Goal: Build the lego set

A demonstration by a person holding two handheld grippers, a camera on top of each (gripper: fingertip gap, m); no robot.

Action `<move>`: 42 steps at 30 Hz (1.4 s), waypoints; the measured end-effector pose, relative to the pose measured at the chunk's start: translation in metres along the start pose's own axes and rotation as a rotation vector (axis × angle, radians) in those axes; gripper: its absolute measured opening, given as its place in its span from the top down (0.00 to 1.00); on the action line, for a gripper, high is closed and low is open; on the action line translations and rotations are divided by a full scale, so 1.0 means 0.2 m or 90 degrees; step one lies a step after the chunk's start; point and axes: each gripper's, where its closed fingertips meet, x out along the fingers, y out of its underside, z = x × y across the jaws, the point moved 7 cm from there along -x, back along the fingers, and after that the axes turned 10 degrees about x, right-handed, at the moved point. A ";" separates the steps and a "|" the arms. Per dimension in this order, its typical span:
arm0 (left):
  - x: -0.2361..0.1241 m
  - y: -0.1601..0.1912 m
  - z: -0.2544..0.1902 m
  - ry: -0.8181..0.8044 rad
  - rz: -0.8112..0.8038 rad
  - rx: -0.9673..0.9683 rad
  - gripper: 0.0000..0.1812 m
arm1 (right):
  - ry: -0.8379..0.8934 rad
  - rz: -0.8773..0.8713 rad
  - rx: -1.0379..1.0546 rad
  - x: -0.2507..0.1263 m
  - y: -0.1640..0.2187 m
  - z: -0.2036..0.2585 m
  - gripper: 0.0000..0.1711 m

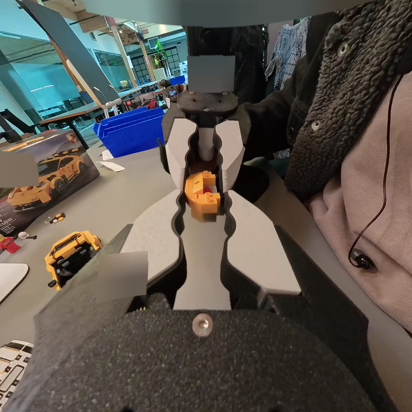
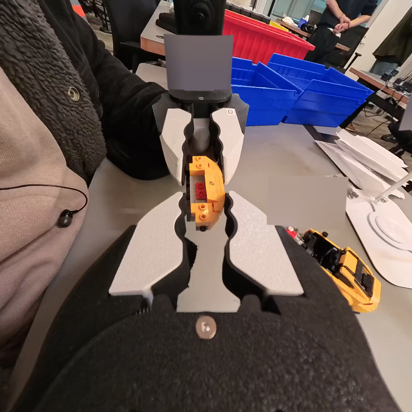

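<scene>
Grey surface (image 2: 289, 156), blue bins (image 2: 278, 93) behind. Left gripper (image 1: 202, 196) and right gripper (image 2: 204, 196) meet tip to tip, fingers of both narrowed onto one orange subassembly (image 2: 207, 191), above the surface. Car body (image 2: 343, 269) lies beside. Light, rigid, prone to separate: grip solid ends.

Orange curved lego sub-assembly (image 1: 201, 196): studs on both end blocks, a small red plate on a grey centre section, black parts on its underside. It is raised above the bench, clamped at opposite ends, studded face toward both cameras. Partly built orange lego car (image 1: 72, 256): black interior and roof detail, lying on the bench to one side, well apart from the sub-assembly. Red minifigure (image 1: 9, 244) lies flat beyond the car, near the lego box (image 1: 49, 176).
</scene>
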 end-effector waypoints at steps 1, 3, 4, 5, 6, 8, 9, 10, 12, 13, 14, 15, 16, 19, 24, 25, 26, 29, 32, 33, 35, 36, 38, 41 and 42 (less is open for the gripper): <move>0.00 0.00 0.00 0.000 0.000 -0.002 0.81 | 0.004 0.000 0.003 0.00 0.00 0.00 0.81; 0.00 0.01 0.01 0.002 0.005 -0.003 0.82 | 0.007 0.001 0.002 0.00 0.01 -0.01 0.81; 0.00 0.01 0.01 -0.003 0.008 0.005 0.82 | 0.011 0.002 -0.007 0.00 0.01 -0.01 0.81; 0.00 0.01 0.01 -0.013 0.012 0.015 0.82 | 0.017 0.002 -0.015 0.00 0.01 -0.01 0.81; 0.00 0.02 0.01 -0.016 0.018 0.022 0.80 | 0.023 0.000 -0.018 -0.01 0.00 -0.02 0.81; 0.00 0.02 0.01 -0.014 0.024 0.015 0.80 | 0.020 0.001 -0.009 -0.02 0.00 -0.02 0.81; 0.00 0.02 0.01 -0.015 0.026 0.011 0.81 | 0.019 0.002 -0.005 -0.02 0.00 -0.02 0.81; 0.01 0.02 0.01 -0.018 0.029 0.010 0.81 | 0.020 0.002 -0.003 -0.01 0.00 -0.02 0.81; 0.01 0.03 0.02 -0.021 0.030 -0.005 0.82 | 0.017 -0.001 0.020 0.00 -0.01 -0.03 0.81; 0.01 0.03 0.03 -0.022 0.032 -0.024 0.82 | 0.014 0.001 0.051 0.01 0.00 -0.03 0.81; 0.01 0.04 0.04 -0.020 0.034 -0.049 0.82 | 0.009 0.004 0.081 0.01 0.01 -0.05 0.81; 0.01 0.04 0.05 -0.018 0.024 -0.082 0.82 | 0.004 -0.002 0.110 0.01 0.01 -0.06 0.81; 0.00 0.04 0.06 -0.014 0.005 -0.123 0.83 | -0.002 -0.011 0.138 0.01 0.00 -0.07 0.81; -0.01 0.04 0.09 -0.004 -0.034 -0.211 0.83 | -0.014 -0.023 0.192 0.02 -0.01 -0.10 0.81; -0.02 0.04 0.11 0.002 -0.067 -0.257 0.83 | -0.003 -0.026 0.186 0.03 -0.02 -0.10 0.75; -0.02 0.03 0.11 0.004 -0.077 -0.266 0.83 | -0.006 -0.027 0.181 0.04 -0.02 -0.10 0.74; -0.02 0.03 0.11 0.005 -0.086 -0.276 0.83 | -0.006 -0.026 0.175 0.04 -0.02 -0.09 0.75; -0.03 0.03 0.12 0.008 -0.098 -0.292 0.83 | 0.002 -0.029 0.162 0.06 -0.03 -0.08 0.77; -0.03 0.02 0.12 0.008 -0.108 -0.307 0.83 | -0.003 -0.033 0.184 0.05 -0.04 -0.09 0.78; -0.03 0.03 0.12 0.007 -0.108 -0.313 0.83 | -0.007 -0.032 0.200 0.06 -0.04 -0.09 0.79; -0.03 0.03 0.13 0.008 -0.112 -0.325 0.83 | -0.017 -0.034 0.232 0.06 -0.04 -0.10 0.79; -0.03 0.03 0.13 0.007 -0.110 -0.328 0.83 | -0.025 -0.035 0.253 0.05 -0.05 -0.10 0.79; -0.03 0.03 0.13 0.005 -0.110 -0.324 0.82 | -0.054 -0.047 0.315 0.05 -0.05 -0.11 0.79; -0.02 0.03 0.13 0.002 -0.108 -0.313 0.80 | -0.073 -0.063 0.360 0.04 -0.03 -0.13 0.79; -0.02 0.03 0.13 0.001 -0.103 -0.309 0.80 | -0.071 -0.064 0.352 0.05 -0.03 -0.13 0.79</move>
